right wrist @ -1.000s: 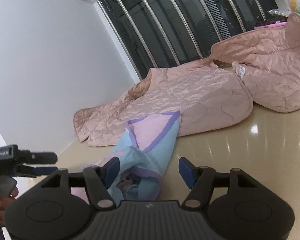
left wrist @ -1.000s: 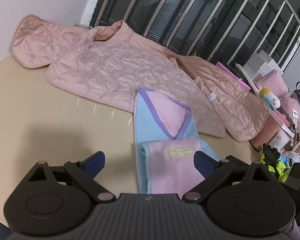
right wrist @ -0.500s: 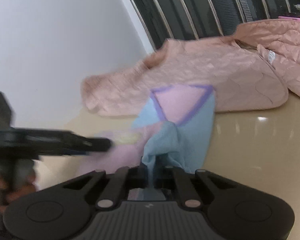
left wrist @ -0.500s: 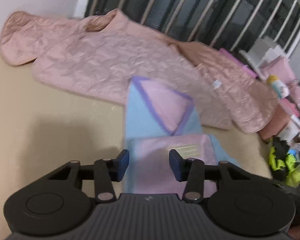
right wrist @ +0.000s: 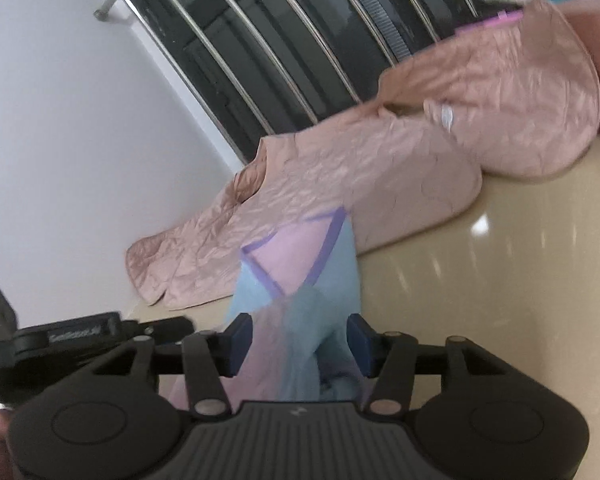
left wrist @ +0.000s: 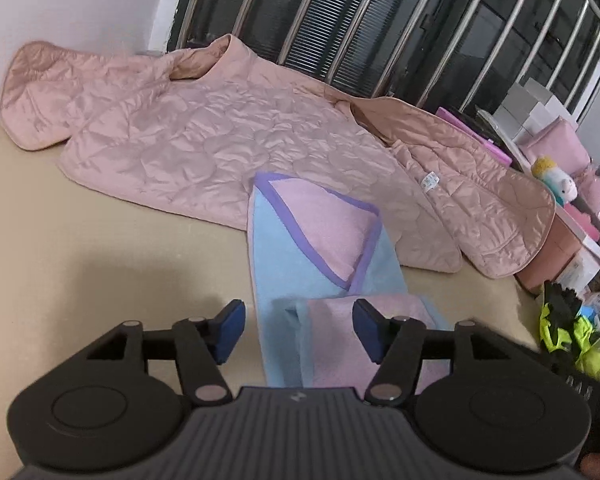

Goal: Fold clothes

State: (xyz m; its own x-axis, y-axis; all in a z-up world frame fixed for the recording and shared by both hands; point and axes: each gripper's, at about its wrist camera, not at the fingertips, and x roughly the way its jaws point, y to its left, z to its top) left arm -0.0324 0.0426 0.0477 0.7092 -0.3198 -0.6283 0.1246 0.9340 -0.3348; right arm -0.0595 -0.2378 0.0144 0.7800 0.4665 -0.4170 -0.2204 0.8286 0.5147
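In the left wrist view the left gripper [left wrist: 299,330] had spread again after narrowing half a second before; its blue pads [left wrist: 231,330] stood well apart, straddling the near fold of the blue-and-pink garment [left wrist: 320,276] without gripping it — a soft fleecy piece with purple binding, lying on the glossy beige table [left wrist: 100,248] against a quilted, satiny pink jacket [left wrist: 228,140]. In the right wrist view the right gripper [right wrist: 300,346], clamped shut half a second before, had parted partway; bunched blue and pink cloth [right wrist: 300,344] sat between its jaws — whether gripped, I could not tell.
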